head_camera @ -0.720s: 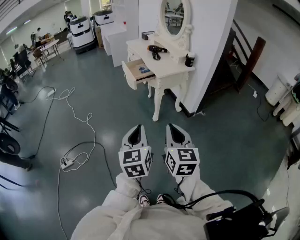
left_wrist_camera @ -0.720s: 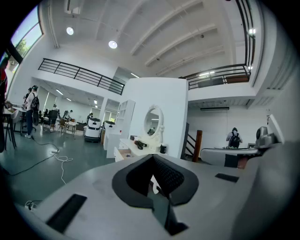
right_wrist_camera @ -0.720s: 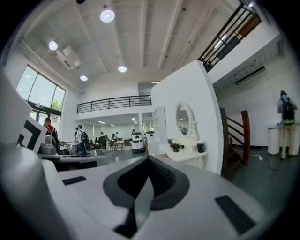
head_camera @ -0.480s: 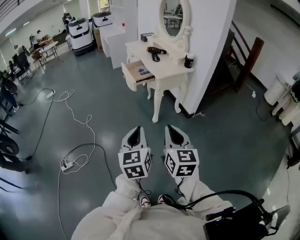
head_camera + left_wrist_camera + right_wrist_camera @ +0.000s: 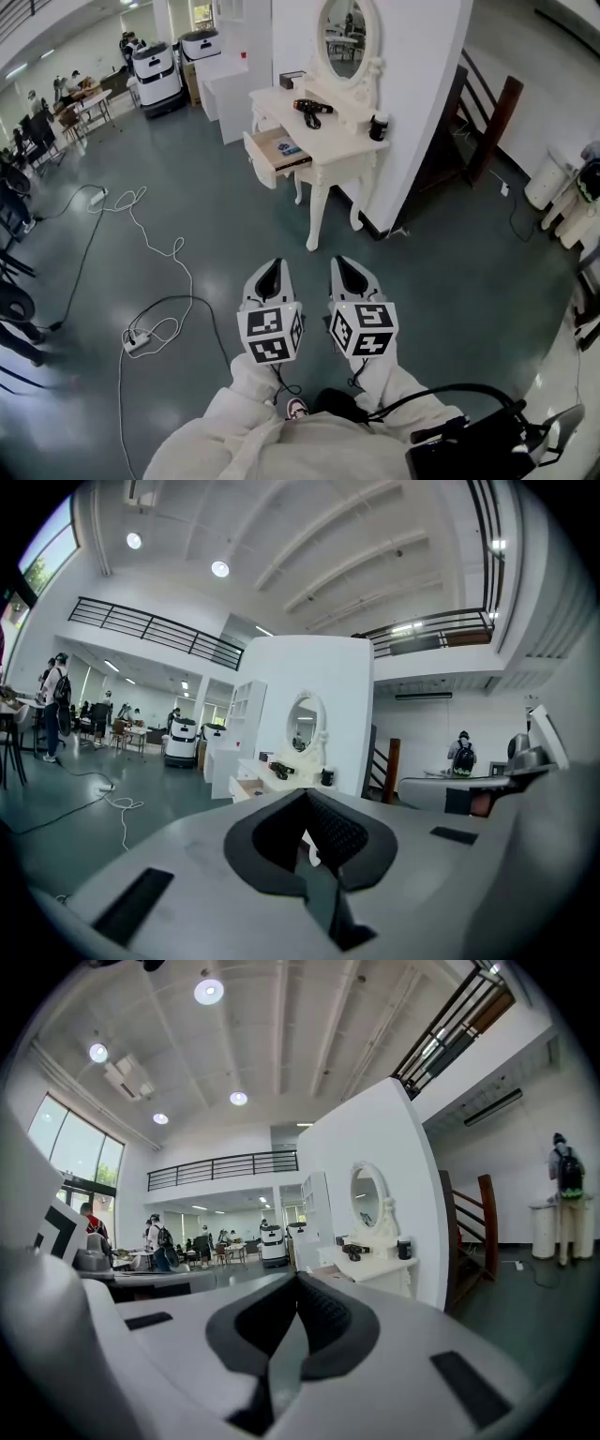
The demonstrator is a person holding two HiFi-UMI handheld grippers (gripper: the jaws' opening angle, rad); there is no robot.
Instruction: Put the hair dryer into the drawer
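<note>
A black hair dryer [image 5: 308, 108] lies on top of a white dressing table [image 5: 347, 141] that stands against a white wall, well ahead of me. The table's left drawer [image 5: 277, 156] is pulled open, with a small blue item inside. The dryer also shows far off in the left gripper view [image 5: 282, 769] and the right gripper view [image 5: 354, 1251]. My left gripper [image 5: 269, 272] and right gripper [image 5: 349, 270] are held side by side over the floor, far short of the table. Both are shut with nothing between the jaws.
A black jar [image 5: 379, 126] and an oval mirror [image 5: 343, 34] stand on the table, with a dark box [image 5: 292, 77] at its far end. White cables and a power strip [image 5: 138, 339] lie on the floor at left. White cabinets [image 5: 225, 94], a wheeled machine [image 5: 155, 66] and several people are behind.
The whole view has shifted a little: the dressing table sits slightly lower and nearer in the head view. Both grippers stay shut, side by side.
</note>
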